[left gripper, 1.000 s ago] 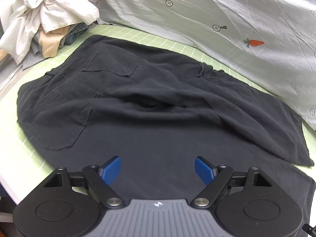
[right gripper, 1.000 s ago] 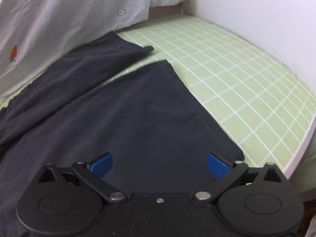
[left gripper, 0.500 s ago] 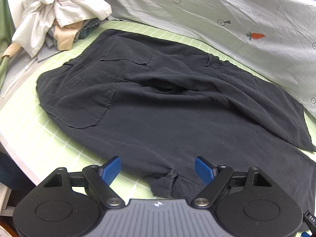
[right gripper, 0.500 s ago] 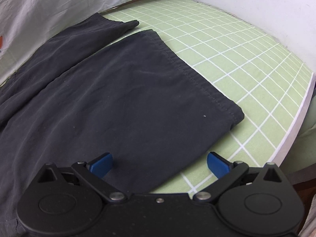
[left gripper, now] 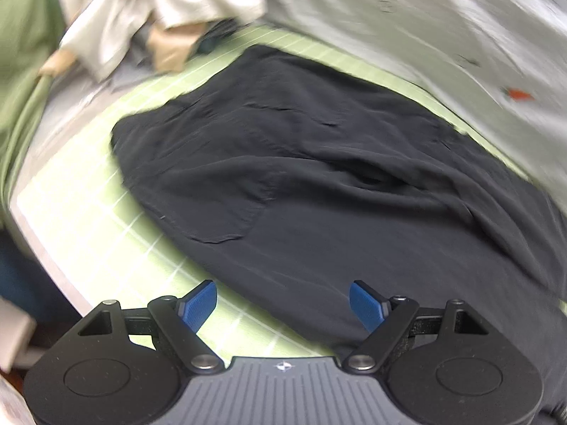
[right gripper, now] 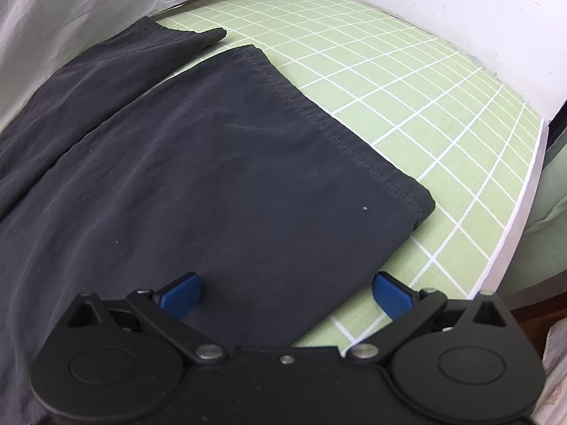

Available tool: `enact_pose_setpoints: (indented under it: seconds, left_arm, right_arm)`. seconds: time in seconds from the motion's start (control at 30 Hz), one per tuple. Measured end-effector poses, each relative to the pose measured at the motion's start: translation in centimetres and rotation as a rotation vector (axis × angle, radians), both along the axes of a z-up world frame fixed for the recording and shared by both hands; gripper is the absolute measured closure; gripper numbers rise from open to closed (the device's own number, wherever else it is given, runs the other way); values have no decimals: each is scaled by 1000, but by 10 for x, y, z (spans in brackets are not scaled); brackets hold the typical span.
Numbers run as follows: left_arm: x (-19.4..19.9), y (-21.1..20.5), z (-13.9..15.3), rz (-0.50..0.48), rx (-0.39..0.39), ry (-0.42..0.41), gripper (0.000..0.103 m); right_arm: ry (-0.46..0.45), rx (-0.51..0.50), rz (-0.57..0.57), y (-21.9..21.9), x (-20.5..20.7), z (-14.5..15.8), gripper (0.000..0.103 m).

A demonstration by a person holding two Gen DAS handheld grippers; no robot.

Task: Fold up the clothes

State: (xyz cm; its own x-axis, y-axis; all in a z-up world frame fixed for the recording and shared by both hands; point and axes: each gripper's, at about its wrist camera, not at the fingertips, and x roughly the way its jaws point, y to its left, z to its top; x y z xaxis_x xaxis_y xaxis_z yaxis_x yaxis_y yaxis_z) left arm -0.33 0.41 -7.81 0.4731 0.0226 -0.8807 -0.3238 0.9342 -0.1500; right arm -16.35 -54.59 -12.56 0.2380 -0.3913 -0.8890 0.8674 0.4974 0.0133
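Trousers spread flat, both grippers empty

Mat (right gripper: 407,81), green and gridded, carries the black trousers (right gripper: 219,163) across most of its width, waist end in the left view, leg hems in the right. A pile (left gripper: 149,10) of pale clothes sits beyond the waist (blurred). The cloth looks thin, soft and limp, so it should sag and crease when lifted; the stitched hem (right gripper: 354,148) or waistband likely gives the firmest hold. Left gripper (left gripper: 283,304) hovers spread wide at the near edge, gripping nothing. Right gripper (right gripper: 287,294) is likewise spread, straddling the near leg's edge.
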Motion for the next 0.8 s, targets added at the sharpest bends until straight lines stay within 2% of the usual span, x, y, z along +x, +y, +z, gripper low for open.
enact_pose_setpoints:
  seconds: [0.1, 0.4, 0.6, 0.8]
  left_arm:
    - [9, 32, -8, 68, -51, 5, 20]
    - [48, 129, -41, 234, -103, 52, 20]
    - [82, 168, -58, 249, -94, 67, 20]
    - [101, 181, -72, 244, -99, 73, 21]
  right_arm:
    - [5, 8, -8, 0, 1, 0, 0]
    - [-6, -12, -74, 5, 1, -1, 0]
    - [-3, -7, -117, 4, 3, -1, 0]
    - [-12, -24, -169, 5, 4, -2, 0]
